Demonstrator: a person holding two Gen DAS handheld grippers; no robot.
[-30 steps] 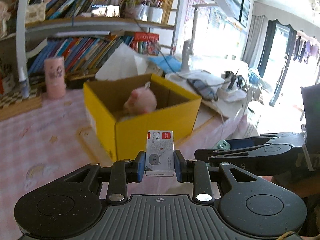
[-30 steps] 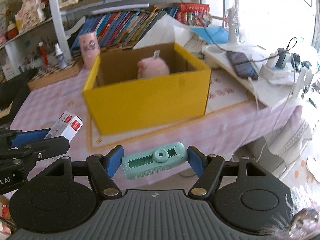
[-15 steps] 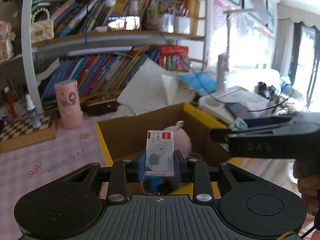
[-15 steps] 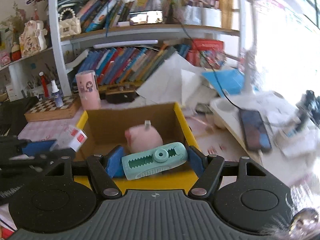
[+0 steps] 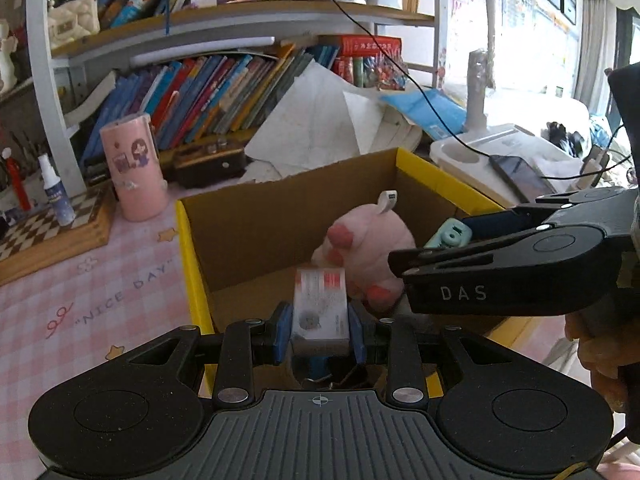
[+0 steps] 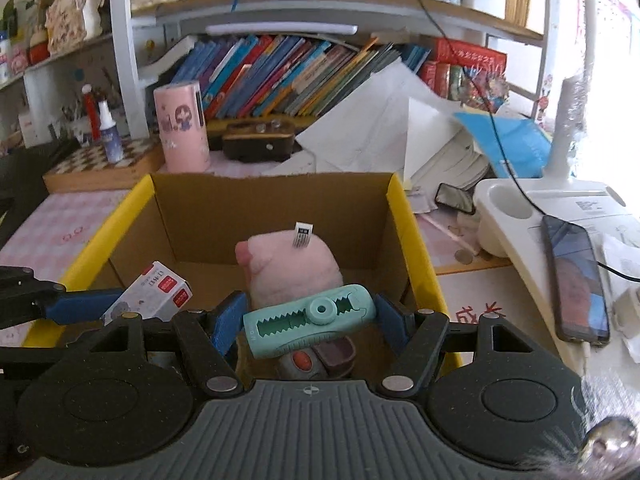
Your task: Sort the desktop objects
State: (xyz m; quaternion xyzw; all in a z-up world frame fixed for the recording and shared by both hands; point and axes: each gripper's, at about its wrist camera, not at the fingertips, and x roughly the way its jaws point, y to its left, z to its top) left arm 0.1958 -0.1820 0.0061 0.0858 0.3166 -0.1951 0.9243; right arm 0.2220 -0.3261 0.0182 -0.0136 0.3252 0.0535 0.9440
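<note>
A yellow cardboard box [image 5: 188, 248] [image 6: 412, 240] stands open on the pink tablecloth with a pink plush toy [image 5: 368, 248] [image 6: 292, 264] inside. My left gripper [image 5: 320, 334] is over the box's near edge; a small white and red carton [image 5: 320, 308] [image 6: 150, 294] sits between its fingers, blurred, and a thin gap shows at each pad. My right gripper [image 6: 306, 320] holds a teal toothed plastic gadget [image 6: 310, 320] [image 5: 448, 234] above the box, gaps showing at both pads. Small objects [image 6: 316, 356] lie on the box floor below.
A pink cylinder [image 5: 134, 168] [image 6: 182, 126] and a chessboard with a spray bottle [image 5: 56, 196] stand behind the box on the left. Books and loose papers [image 5: 320, 120] fill the shelf behind. A white lamp base with a phone [image 6: 576, 280] and cables lies right.
Both grippers have moved forward from before the box to over its opening. The carton now looks blurred and lower between the left fingers, which have spread slightly.
</note>
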